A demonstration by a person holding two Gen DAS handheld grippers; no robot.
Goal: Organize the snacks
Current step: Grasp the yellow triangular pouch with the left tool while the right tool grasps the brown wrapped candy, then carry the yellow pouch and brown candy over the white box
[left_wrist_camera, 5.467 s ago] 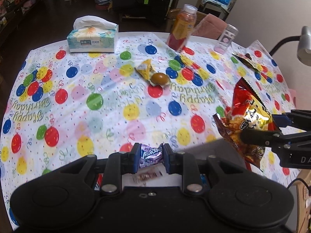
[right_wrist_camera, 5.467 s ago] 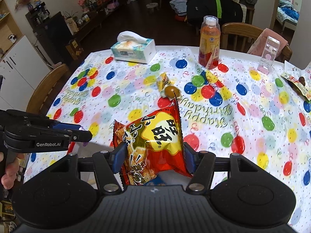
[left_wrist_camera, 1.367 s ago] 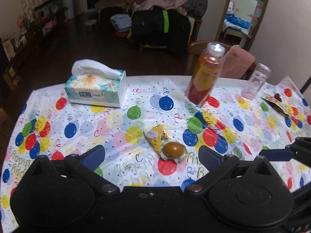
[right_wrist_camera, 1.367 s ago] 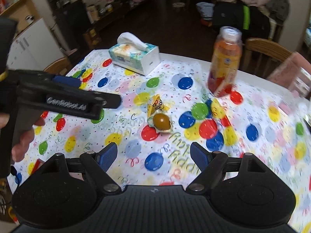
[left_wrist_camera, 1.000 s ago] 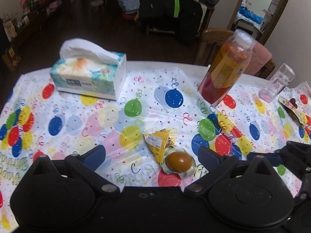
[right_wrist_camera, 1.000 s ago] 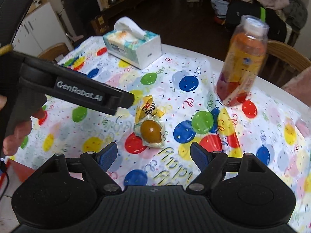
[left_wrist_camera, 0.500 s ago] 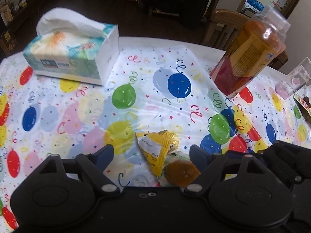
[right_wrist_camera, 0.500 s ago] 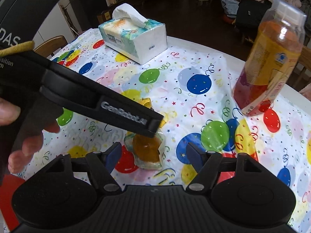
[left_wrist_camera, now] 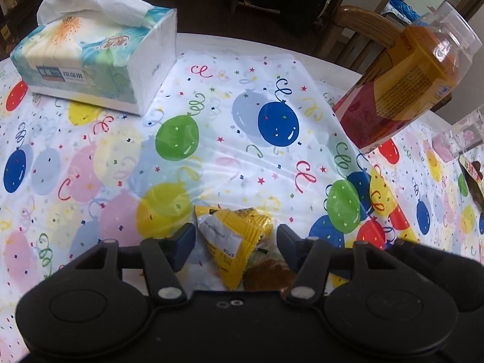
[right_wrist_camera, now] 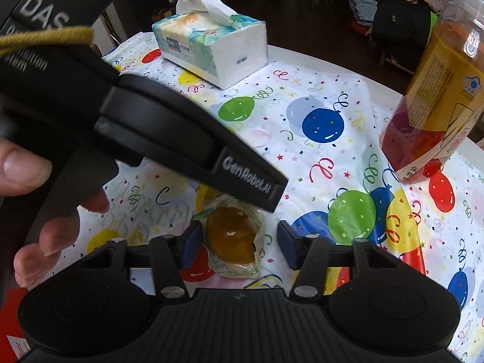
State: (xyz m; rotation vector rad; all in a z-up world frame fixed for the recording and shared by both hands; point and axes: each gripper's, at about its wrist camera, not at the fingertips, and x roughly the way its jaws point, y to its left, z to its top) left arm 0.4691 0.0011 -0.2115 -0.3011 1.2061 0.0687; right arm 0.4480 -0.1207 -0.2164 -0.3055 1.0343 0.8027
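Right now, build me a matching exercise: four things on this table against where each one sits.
Things:
1. tissue box
2. juice bottle
3. yellow snack packet
4. sealed brown egg

Places:
A. between the right gripper's open fingers
B. far left of the tablecloth
C. between the left gripper's open fingers
D. far right, standing

Pairs: 1-B, 2-D, 3-C, 4-A

A white-and-teal soft tissue pack (left_wrist_camera: pixel 96 60) and an orange-labelled plastic drink bottle (left_wrist_camera: pixel 402 87) stand well apart on the balloon-printed worktop (left_wrist_camera: pixel 211 157).
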